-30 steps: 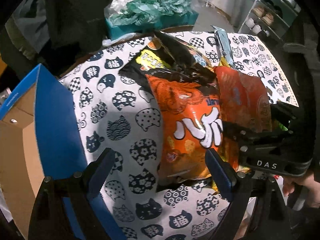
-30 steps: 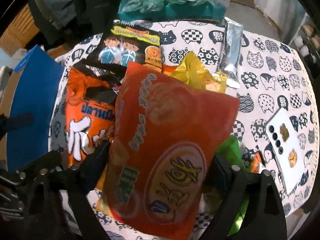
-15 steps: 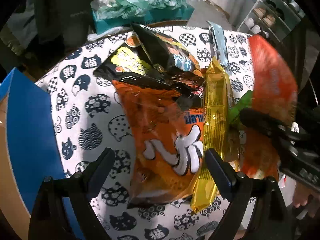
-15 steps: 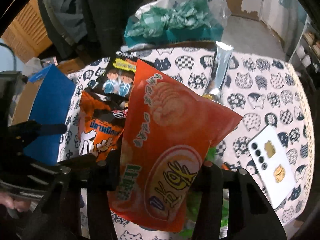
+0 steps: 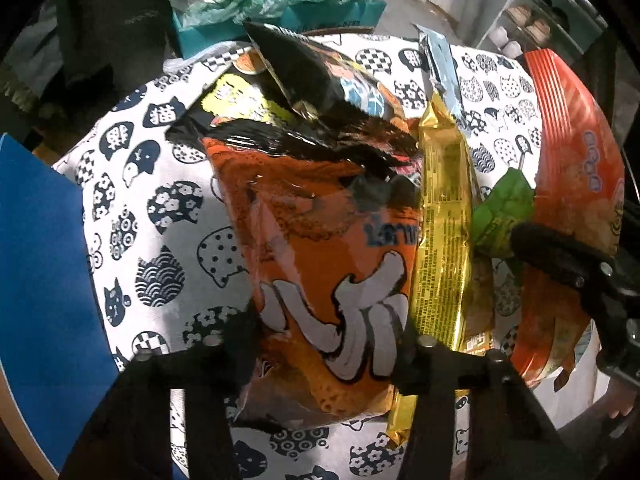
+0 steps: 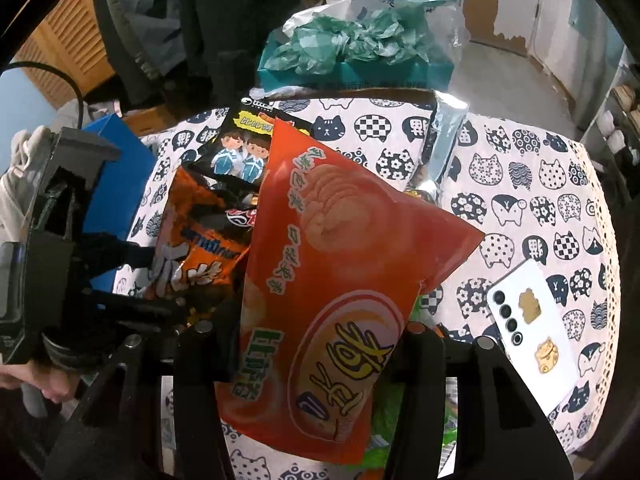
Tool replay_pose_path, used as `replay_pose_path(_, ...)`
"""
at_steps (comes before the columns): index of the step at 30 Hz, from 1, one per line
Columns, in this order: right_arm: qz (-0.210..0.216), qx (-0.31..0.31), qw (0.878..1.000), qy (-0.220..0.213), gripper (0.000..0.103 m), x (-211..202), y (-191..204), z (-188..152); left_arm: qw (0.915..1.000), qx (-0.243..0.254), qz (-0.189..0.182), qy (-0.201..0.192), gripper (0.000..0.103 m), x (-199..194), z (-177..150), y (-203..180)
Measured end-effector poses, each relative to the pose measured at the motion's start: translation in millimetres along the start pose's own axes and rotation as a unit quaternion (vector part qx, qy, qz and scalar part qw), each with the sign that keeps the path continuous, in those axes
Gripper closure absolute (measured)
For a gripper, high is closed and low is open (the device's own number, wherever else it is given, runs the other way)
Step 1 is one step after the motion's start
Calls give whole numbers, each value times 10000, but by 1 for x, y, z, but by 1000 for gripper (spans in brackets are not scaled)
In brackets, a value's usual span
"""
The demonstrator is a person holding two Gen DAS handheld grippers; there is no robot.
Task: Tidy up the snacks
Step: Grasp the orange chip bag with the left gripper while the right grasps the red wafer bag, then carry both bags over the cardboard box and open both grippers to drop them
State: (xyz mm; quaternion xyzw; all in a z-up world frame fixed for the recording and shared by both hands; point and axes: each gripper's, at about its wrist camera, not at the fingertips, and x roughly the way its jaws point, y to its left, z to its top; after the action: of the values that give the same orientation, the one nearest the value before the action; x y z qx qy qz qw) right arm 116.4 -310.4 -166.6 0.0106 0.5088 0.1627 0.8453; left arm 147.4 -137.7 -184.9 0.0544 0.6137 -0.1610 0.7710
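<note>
My left gripper (image 5: 326, 350) is shut on the lower part of an orange snack bag (image 5: 320, 248) with white lettering, which lies in the snack pile. My right gripper (image 6: 320, 340) is shut on a red snack bag (image 6: 340, 280) and holds it above the table; that bag also shows at the right of the left wrist view (image 5: 576, 184). A black snack bag (image 5: 320, 76), a yellow packet (image 5: 442, 216), a green packet (image 5: 504, 208) and a silver packet (image 6: 446, 140) lie in the pile on the cat-print tablecloth (image 5: 152, 184).
A blue cardboard box (image 5: 40, 272) stands at the table's left edge. A white phone (image 6: 532, 332) lies at the right on the cloth. A teal box with crumpled green plastic (image 6: 352, 48) stands behind the table. Shelves (image 5: 548, 20) are at the far right.
My left gripper closed on the orange bag. My right gripper closed on the red bag and lifted it off the pile, uncovering the yellow and green packets.
</note>
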Motion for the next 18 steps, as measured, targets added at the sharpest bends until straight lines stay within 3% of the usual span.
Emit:
replay_pose_path(8,-9,-158,9998,-145,53,-11,13,3,9991,99,277,-312,61,-30,-13,-1)
replay_pose_path(18,-32,-520,9977,-429,53,-37,46,12,9944,69,525,-910,61,-100,-35,13)
